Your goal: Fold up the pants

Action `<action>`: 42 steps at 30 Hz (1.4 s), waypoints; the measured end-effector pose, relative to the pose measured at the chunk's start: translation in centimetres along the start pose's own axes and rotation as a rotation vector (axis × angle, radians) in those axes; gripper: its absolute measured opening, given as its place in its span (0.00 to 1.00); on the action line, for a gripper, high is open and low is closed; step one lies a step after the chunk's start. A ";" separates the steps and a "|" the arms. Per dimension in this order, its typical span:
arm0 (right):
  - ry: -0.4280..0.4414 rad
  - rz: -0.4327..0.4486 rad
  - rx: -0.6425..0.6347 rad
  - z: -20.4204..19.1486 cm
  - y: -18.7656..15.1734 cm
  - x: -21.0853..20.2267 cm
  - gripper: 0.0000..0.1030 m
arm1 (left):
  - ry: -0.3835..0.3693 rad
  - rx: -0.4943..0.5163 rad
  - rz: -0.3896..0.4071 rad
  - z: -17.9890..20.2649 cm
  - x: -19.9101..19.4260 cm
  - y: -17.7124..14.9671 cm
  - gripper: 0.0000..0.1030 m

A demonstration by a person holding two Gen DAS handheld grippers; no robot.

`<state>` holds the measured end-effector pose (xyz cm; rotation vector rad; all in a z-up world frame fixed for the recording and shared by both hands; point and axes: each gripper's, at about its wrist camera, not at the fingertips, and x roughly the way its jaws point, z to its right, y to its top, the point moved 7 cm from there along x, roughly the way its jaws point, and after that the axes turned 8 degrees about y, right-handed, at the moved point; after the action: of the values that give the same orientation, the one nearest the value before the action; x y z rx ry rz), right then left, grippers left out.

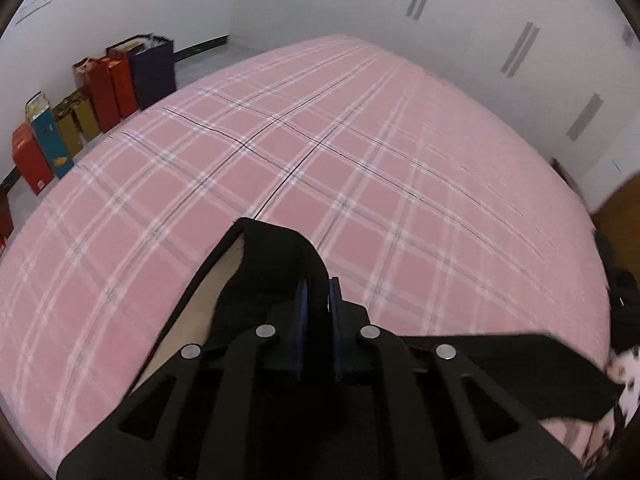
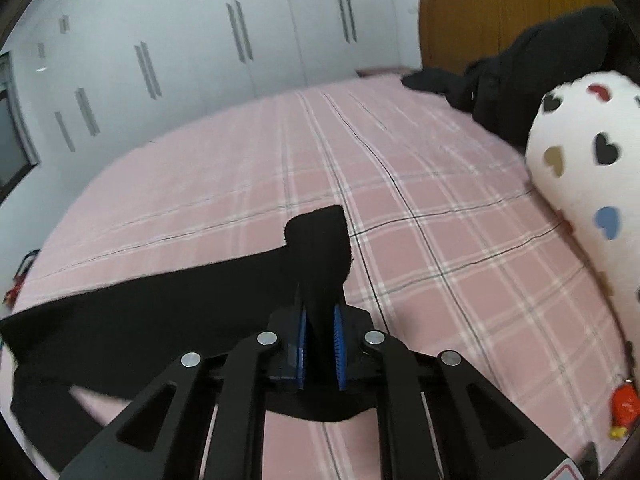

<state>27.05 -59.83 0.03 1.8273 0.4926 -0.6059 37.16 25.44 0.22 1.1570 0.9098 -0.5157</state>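
Note:
The black pants [image 1: 276, 264] are held up over a pink plaid bed [image 1: 320, 152]. My left gripper [image 1: 318, 300] is shut on one edge of the pants; a tan inner lining [image 1: 192, 312] shows at its left, and the black cloth stretches off to the right [image 1: 500, 360]. My right gripper [image 2: 320, 316] is shut on another edge of the pants [image 2: 320, 248], which sticks up between the blue pads [image 2: 338, 332]. The rest of the black cloth hangs away to the left [image 2: 120, 320] above the bed [image 2: 400, 200].
A white pillow with coloured hearts [image 2: 588, 160] and a pile of dark clothes [image 2: 540, 64] lie by the wooden headboard [image 2: 500, 8]. White wardrobes [image 2: 200, 40] stand beyond the bed. Coloured boxes [image 1: 100, 92] line the floor by the wall. A small red object [image 2: 624, 408] lies at the bed's near right.

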 end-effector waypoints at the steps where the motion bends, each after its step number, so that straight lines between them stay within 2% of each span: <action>1: 0.008 0.000 -0.007 -0.1 -0.9 -1.9 0.09 | -0.006 0.011 -0.003 -0.7 -0.9 -0.7 0.09; 3: 0.007 -0.008 -0.018 0.4 -2.8 -4.4 0.09 | -0.007 0.019 -0.023 -3.0 -3.0 -3.2 0.06; 6: -0.007 -0.052 -0.036 1.5 -7.0 -6.9 0.09 | -0.006 0.004 -0.075 -5.9 -4.0 -7.1 0.05; 8: -0.026 -0.108 -0.053 2.3 -10.1 -6.9 0.09 | 0.056 0.028 -0.094 -7.9 -3.7 -9.8 0.02; 9: -0.049 -0.151 -0.074 2.7 -12.1 -6.6 0.09 | 0.061 0.028 -0.110 -8.9 -3.2 -11.4 0.03; 11: -0.104 -0.221 -0.097 3.6 -14.9 -5.8 0.16 | 0.039 -0.004 -0.139 -9.7 -2.8 -13.5 0.05; 12: -0.138 -0.235 -0.106 3.8 -16.2 -5.9 0.18 | 0.016 -0.029 -0.145 -10.0 -3.1 -14.2 0.11; 13: -0.149 -0.230 -0.100 3.9 -16.9 -6.4 0.26 | -0.029 -0.080 -0.153 -10.3 -3.4 -15.0 0.17; 14: -0.152 -0.215 -0.079 4.0 -17.2 -7.0 0.39 | -0.064 -0.120 -0.161 -10.4 -3.7 -15.4 0.42; 15: -0.153 -0.190 -0.044 4.1 -17.5 -8.0 0.44 | -0.095 -0.166 -0.166 -10.6 -4.0 -15.6 0.72; 16: -0.147 -0.168 -0.017 4.0 -17.6 -8.7 0.50 | -0.116 -0.230 -0.160 -10.8 -4.3 -15.7 0.81; 17: -0.135 -0.149 0.008 3.8 -17.6 -9.4 0.52 | -0.123 -0.270 -0.156 -10.7 -4.4 -15.7 0.85; 19: -0.123 -0.126 0.047 3.6 -17.7 -10.3 0.54 | -0.168 -0.343 -0.184 -10.1 -3.5 -15.1 0.85; 21: -0.107 -0.105 0.083 2.7 -18.3 -11.3 0.60 | -0.213 -0.419 -0.251 -8.7 -1.7 -14.8 0.85; 24: -0.065 -0.097 0.140 1.4 -19.4 -12.0 0.63 | -0.266 -0.490 -0.361 -6.6 1.4 -14.7 0.85; 25: -0.042 -0.097 0.174 1.0 -20.0 -12.1 0.64 | -0.284 -0.515 -0.417 -5.5 3.0 -14.9 0.85; 26: -0.022 -0.098 0.205 0.7 -20.4 -12.1 0.69 | -0.291 -0.533 -0.441 -5.0 3.8 -15.0 0.76; 27: 0.003 -0.107 0.244 0.3 -20.8 -11.9 0.70 | -0.294 -0.557 -0.463 -4.6 4.5 -15.2 0.59; 28: 0.023 -0.117 0.268 -0.1 -21.1 -11.6 0.70 | -0.265 -0.583 -0.479 -4.6 5.2 -15.3 0.49; 29: 0.048 -0.128 0.292 -0.5 -21.3 -11.3 0.70 | -0.242 -0.597 -0.481 -4.8 5.2 -15.2 0.24; 30: 0.070 -0.135 0.311 -1.0 -21.3 -11.1 0.70 | -0.248 -0.616 -0.487 -5.1 5.0 -15.0 0.08; 32: 0.117 -0.142 0.346 -1.6 -21.0 -10.5 0.71 | -0.301 -0.642 -0.479 -5.6 3.9 -14.3 0.03; 34: 0.143 -0.148 0.391 -1.7 -20.2 -9.6 0.75 | -0.327 -0.618 -0.465 -6.3 2.3 -13.4 0.03; 38: 0.170 -0.135 0.560 -0.1 -17.7 -6.4 0.77 | -0.304 -0.546 -0.446 -7.3 0.0 -11.8 0.03; 40: 0.113 -0.199 0.587 0.8 -17.1 -3.3 0.77 | -0.289 -0.544 -0.455 -7.6 0.3 -10.9 0.03; 41: 0.091 -0.218 0.583 1.0 -17.1 -2.0 0.73 | -0.278 -0.544 -0.459 -7.8 0.2 -10.7 0.03; 42: 0.070 -0.254 0.552 0.9 -17.1 -0.4 0.61 | -0.275 -0.545 -0.463 -7.8 0.0 -10.6 0.03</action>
<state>16.31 -55.24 -12.50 2.3317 0.6565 -0.9206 26.44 29.03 -6.56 0.3664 0.9966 -0.7229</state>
